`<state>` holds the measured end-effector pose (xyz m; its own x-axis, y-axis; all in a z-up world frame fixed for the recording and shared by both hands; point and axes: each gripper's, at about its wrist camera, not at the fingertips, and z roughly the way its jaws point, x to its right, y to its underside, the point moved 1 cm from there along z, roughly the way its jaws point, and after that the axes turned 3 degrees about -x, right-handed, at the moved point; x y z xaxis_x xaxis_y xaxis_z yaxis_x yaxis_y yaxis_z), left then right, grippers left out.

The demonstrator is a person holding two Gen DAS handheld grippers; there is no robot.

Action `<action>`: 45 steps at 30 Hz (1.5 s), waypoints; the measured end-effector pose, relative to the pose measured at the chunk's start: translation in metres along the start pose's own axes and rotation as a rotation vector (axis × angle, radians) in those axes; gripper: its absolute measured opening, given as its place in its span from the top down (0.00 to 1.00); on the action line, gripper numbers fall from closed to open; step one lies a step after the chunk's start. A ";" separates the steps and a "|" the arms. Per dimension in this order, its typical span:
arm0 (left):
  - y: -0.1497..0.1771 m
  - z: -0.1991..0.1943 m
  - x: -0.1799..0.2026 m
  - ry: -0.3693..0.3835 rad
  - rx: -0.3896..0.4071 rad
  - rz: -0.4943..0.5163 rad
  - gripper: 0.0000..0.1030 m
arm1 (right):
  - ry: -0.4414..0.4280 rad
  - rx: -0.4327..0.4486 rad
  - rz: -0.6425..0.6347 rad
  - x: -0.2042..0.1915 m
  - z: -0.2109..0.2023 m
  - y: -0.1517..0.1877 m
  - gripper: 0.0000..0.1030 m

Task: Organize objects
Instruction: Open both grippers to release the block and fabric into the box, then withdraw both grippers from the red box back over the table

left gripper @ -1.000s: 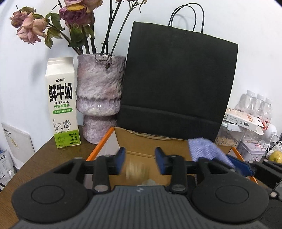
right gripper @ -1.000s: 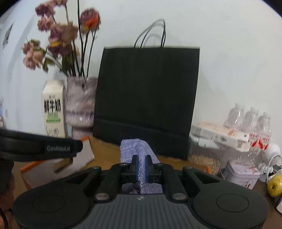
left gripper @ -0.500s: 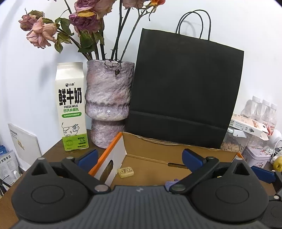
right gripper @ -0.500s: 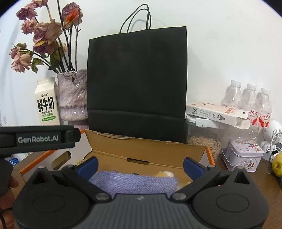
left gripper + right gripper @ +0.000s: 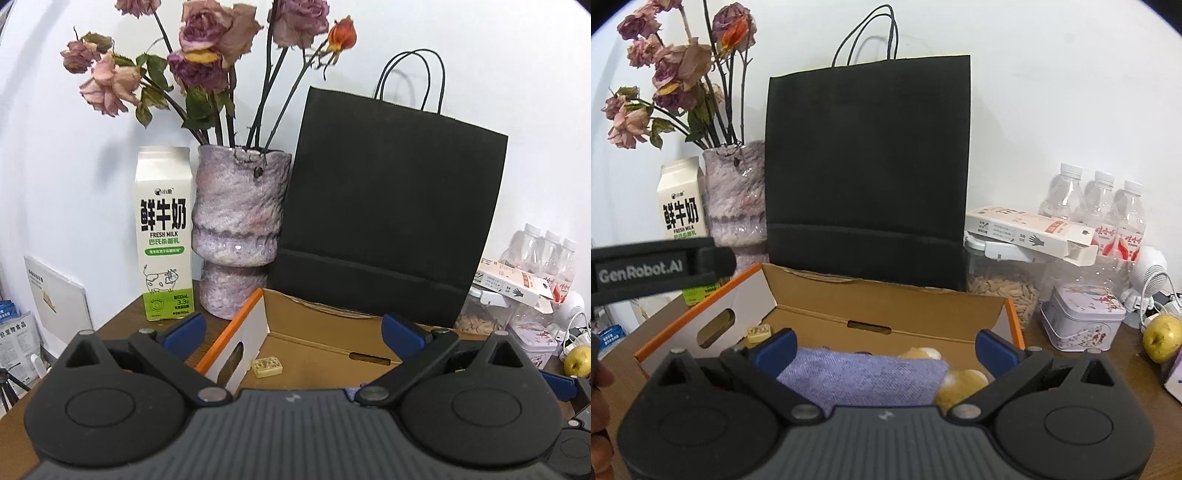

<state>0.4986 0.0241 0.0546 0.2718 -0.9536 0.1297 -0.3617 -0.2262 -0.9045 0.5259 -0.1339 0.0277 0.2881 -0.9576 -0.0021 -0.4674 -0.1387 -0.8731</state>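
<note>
Released, purple cloth [image 5: 864,376] lies boxed below spread right claw [image 5: 884,347].

A purple cloth [image 5: 862,376] lies flat inside the open cardboard box [image 5: 886,308], beside a small tan block [image 5: 759,331].

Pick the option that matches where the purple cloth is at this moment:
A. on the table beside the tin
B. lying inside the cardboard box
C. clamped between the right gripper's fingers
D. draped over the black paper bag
B: in the right wrist view the purple cloth lies flat inside the cardboard box, and the right gripper above it is wide open and holds nothing.
</note>
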 end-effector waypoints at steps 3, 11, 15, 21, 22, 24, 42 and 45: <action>-0.001 -0.008 0.000 0.001 0.004 0.003 0.00 | -0.006 0.001 -0.002 0.000 -0.008 0.001 0.00; 0.003 -0.028 -0.005 0.020 0.004 0.013 0.00 | -0.013 0.038 -0.014 0.001 -0.040 0.005 0.00; 0.006 -0.041 -0.008 0.030 0.004 0.022 0.00 | -0.015 0.048 -0.026 0.001 -0.055 0.009 0.00; 0.012 -0.062 -0.012 0.059 0.001 0.033 0.00 | -0.017 0.047 -0.054 -0.003 -0.076 0.019 0.00; 0.014 -0.066 -0.013 0.064 0.002 0.035 0.00 | -0.019 0.047 -0.059 -0.003 -0.080 0.021 0.00; 0.017 -0.073 -0.014 0.074 0.003 0.042 0.00 | -0.020 0.049 -0.066 -0.005 -0.088 0.026 0.00; 0.044 -0.140 -0.026 0.107 0.003 0.074 0.00 | -0.023 0.045 -0.088 -0.012 -0.151 0.063 0.00; 0.049 -0.151 -0.030 0.109 -0.003 0.077 0.00 | -0.019 0.050 -0.074 -0.013 -0.161 0.071 0.00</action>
<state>0.3380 0.0114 0.0681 0.1449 -0.9840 0.1033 -0.3809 -0.1519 -0.9121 0.3542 -0.1722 0.0447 0.3368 -0.9400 0.0544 -0.4016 -0.1957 -0.8947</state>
